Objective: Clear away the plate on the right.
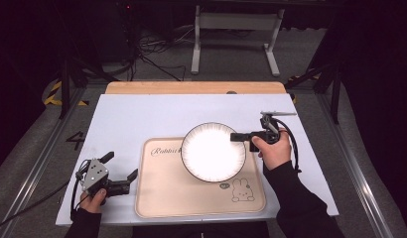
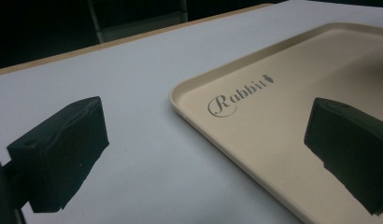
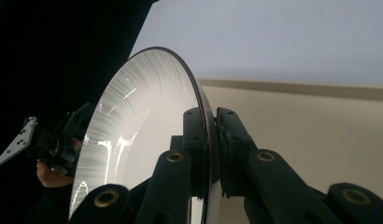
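**Plate pinched at its rim, left gripper idle**

Your right gripper (image 1: 239,136) is clamped on the plate (image 1: 213,151), gripping its rim at about 2 o'clock on the plate; in the right gripper view the two jaws sit either side of the thin dark rim (image 3: 204,126), one on the white face, one on the back; the plate looks held over the upper right part of the beige tray (image 1: 162,198), though you cannot tell from above whether it touches the tray; the tray lies on the white table (image 1: 127,114), with "Rabbit" lettering (image 2: 238,95) near its 10 o'clock corner and a bunny drawing (image 1: 241,191) near 5 o'clock.

Your left gripper (image 1: 121,170) rests at about 8 o'clock on the table, just off the tray's left edge; its jaws stand wide apart with nothing between them, one over the table, one over the tray.
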`<state>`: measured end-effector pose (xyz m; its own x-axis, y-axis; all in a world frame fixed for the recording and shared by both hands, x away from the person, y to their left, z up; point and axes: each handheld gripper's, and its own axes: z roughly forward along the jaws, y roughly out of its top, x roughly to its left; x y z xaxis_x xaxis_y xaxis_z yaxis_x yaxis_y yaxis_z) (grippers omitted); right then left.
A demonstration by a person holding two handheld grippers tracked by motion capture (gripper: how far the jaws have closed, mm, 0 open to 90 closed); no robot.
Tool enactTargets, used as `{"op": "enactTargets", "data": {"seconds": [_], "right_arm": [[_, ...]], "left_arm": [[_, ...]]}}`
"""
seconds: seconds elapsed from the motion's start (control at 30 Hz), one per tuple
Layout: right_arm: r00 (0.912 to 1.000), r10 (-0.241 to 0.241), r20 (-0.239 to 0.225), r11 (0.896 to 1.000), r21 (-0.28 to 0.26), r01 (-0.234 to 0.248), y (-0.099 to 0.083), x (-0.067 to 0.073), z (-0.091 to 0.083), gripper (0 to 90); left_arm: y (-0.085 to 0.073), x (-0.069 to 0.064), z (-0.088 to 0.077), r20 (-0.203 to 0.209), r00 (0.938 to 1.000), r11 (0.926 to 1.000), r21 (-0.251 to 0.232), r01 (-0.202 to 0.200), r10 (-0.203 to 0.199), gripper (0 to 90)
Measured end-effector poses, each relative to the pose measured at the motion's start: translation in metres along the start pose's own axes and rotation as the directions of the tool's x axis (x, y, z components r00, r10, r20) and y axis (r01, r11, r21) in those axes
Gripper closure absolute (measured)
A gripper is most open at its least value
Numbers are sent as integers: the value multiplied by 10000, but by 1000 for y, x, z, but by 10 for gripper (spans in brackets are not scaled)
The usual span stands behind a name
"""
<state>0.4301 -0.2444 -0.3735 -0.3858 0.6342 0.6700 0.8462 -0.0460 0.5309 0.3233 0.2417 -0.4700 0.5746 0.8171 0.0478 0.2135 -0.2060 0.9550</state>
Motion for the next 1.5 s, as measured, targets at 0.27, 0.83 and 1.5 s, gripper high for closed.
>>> {"op": "enactTargets", "data": {"seconds": [0.27, 0.83, 1.5], "right_arm": [[9990, 196, -392, 9996, 217, -188, -7, 5, 16, 834], [9991, 399, -120, 9959, 814, -388, -17, 2, 39, 828], [9991, 248, 340, 9914, 1279, -289, -27, -8, 58, 821]], "left_arm": [[0, 0, 0, -16, 10000, 10000, 1, -17, 17, 3], [0, 0, 0, -23, 10000, 10000, 20, -73, 73, 3], [0, -1, 0, -21, 10000, 10000, 7, -32, 32, 3]]}}
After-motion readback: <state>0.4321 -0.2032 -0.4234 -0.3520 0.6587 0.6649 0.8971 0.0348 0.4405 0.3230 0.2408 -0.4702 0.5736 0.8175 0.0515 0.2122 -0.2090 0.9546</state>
